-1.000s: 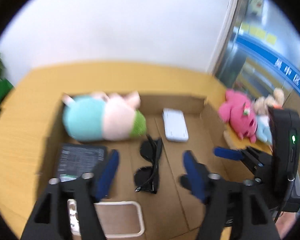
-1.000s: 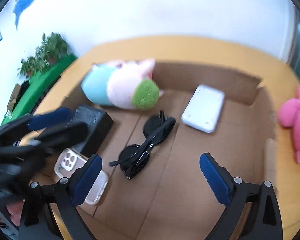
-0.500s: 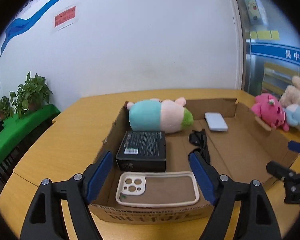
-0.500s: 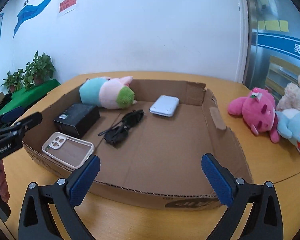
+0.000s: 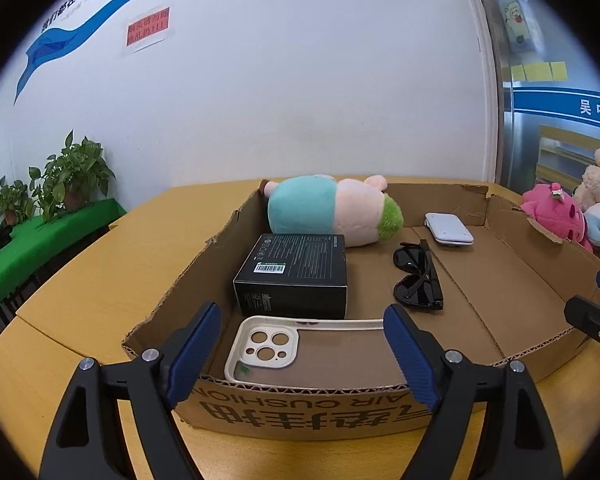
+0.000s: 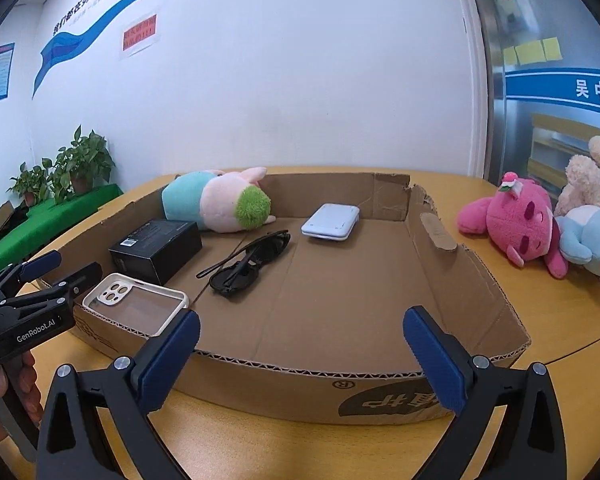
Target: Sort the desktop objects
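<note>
Half the phone case [image 5: 306, 350] hides behind blue fingers [image 5: 410, 354].

Left gripper [image 5: 302, 350]: now outside the cardboard box [image 5: 512, 280], jaws opening, empty.
Right gripper [image 6: 300, 358]: withdrawn before the box's near wall.

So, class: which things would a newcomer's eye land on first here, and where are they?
The shallow cardboard box fills the tabletop, with a teal-and-pink plush at its far left corner and black sunglasses mid-floor. A bright pink plush lies outside, right of the box.
</note>
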The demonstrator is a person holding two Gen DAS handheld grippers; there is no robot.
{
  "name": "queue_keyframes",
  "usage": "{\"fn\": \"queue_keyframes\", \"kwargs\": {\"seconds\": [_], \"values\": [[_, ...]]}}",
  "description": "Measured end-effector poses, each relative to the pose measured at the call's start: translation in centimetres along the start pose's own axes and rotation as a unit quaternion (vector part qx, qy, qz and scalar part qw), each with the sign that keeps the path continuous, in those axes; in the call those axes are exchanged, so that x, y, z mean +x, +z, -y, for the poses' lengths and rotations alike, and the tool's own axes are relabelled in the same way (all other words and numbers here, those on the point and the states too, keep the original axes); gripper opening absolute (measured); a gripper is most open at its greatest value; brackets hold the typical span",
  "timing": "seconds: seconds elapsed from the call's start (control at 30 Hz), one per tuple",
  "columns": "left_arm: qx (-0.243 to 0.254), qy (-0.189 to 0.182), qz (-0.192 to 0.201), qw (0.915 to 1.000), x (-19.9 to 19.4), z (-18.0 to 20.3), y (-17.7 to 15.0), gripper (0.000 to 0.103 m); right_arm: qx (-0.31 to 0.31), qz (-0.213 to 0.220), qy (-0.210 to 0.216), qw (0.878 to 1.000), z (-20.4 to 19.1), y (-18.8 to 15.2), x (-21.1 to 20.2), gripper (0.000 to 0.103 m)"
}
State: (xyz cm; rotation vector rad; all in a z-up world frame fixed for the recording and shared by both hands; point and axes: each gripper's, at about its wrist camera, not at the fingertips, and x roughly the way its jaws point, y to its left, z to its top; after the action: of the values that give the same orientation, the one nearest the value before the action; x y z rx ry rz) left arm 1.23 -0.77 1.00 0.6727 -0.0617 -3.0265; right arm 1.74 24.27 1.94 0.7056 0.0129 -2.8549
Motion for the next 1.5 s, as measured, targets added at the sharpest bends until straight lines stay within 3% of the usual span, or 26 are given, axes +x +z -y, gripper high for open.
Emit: {"fn": "queue_keyframes", "kwargs": {"seconds": [0.07,1.5], "values": [[0.001,-0.004,-0.001,1.0000,0.08,0.02,0.06,0.087,-0.002,0.015,-0.001,1.000,-0.11,-0.29,-0.28,0.103],[0.001,-0.005,-0.002,1.0000,0.23,0.07,0.17,0.089,-0.001,0.015,-0.002,1.000,-0.05,-0.26,-0.10,0.103]]}}
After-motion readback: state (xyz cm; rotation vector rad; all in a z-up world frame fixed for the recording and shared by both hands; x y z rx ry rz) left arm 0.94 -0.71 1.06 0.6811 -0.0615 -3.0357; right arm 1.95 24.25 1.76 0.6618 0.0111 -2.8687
